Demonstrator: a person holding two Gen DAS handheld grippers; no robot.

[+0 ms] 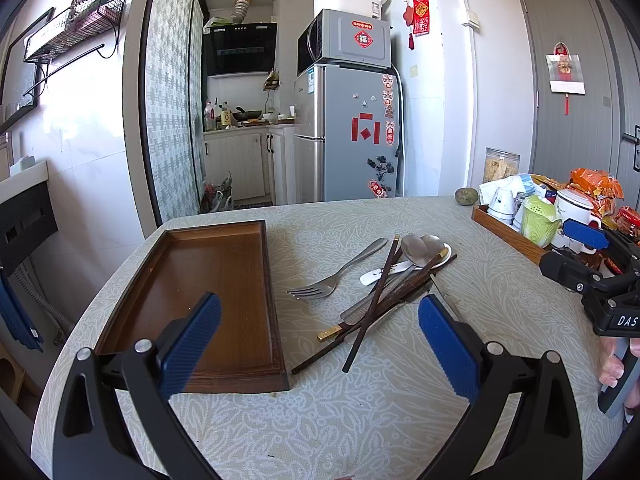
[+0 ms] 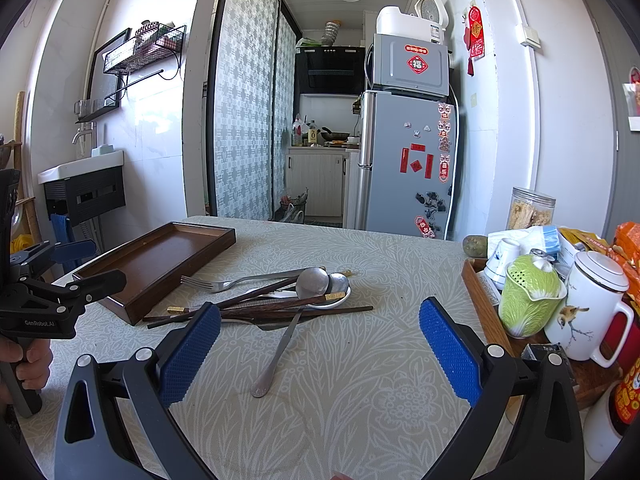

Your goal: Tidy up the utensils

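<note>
An empty brown wooden tray (image 1: 192,292) (image 2: 160,260) lies on the table's left side. Beside it is a loose pile of utensils: a metal fork (image 1: 332,276) (image 2: 224,283), dark chopsticks (image 1: 380,292) (image 2: 280,304), metal spoons (image 1: 416,248) (image 2: 316,280) and a white ceramic spoon (image 1: 380,274). One metal spoon handle (image 2: 276,354) points toward me. My left gripper (image 1: 320,344) is open and empty, above the tray's near corner and the pile. My right gripper (image 2: 320,344) is open and empty, just before the pile.
A second wooden tray (image 2: 480,304) at the right holds a green cabbage-shaped pot (image 2: 528,296), a white mug (image 2: 592,304) and cups. Snack packets and a jar (image 2: 530,208) stand behind. A fridge (image 2: 404,164) and kitchen lie beyond the table's far edge.
</note>
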